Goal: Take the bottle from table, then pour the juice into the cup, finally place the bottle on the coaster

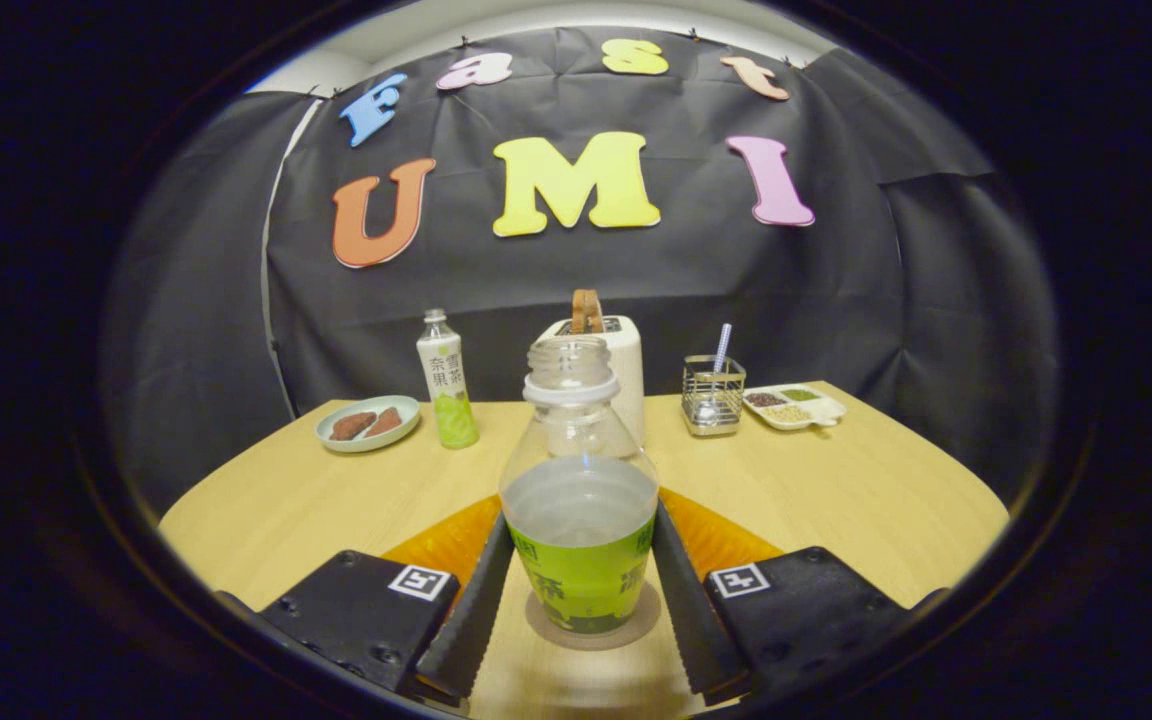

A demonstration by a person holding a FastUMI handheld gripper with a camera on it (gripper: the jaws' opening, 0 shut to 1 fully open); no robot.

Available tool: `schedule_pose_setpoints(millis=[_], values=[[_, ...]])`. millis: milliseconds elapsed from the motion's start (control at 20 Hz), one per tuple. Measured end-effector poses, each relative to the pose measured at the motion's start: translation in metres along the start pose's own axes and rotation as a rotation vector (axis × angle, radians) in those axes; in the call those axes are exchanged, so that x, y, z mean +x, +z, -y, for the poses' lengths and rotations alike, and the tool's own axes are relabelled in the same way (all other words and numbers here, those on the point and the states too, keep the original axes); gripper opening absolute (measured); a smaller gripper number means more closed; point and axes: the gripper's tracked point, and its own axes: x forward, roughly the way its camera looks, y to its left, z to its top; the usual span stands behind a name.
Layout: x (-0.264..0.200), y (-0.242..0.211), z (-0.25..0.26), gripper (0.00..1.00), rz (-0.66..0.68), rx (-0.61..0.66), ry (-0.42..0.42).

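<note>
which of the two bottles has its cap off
The near bottle between the gripper fingers, standing on the coaster. The far bottle beside the plate is capped.

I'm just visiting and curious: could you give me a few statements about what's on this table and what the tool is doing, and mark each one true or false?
1. The open bottle between the fingers of the tool has no cap. True.
2. That bottle stands on a round coaster. True.
3. The bottle is full to the neck. False: the liquid reaches only part way up.
4. A second bottle, capped, stands beside a plate of brown food. True.
5. The wire holder lies tipped on its side. False: it stands upright near the divided dish.
</note>
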Motion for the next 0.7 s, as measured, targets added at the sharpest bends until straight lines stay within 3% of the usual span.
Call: schedule_pose_setpoints(millis=[50, 200, 250, 700], values=[[-0.001, -0.002, 0.000, 0.80, -0.006, 0.007, 0.010], [0.004, -0.014, -0.007, 0.98, -0.074, 0.007, 0.033], [0.000, -0.016, -0.009, 1.00, -0.085, 0.012, 0.051], [-0.056, 0.019, 0.000, 1.00, 0.048, 0.018, 0.019]])
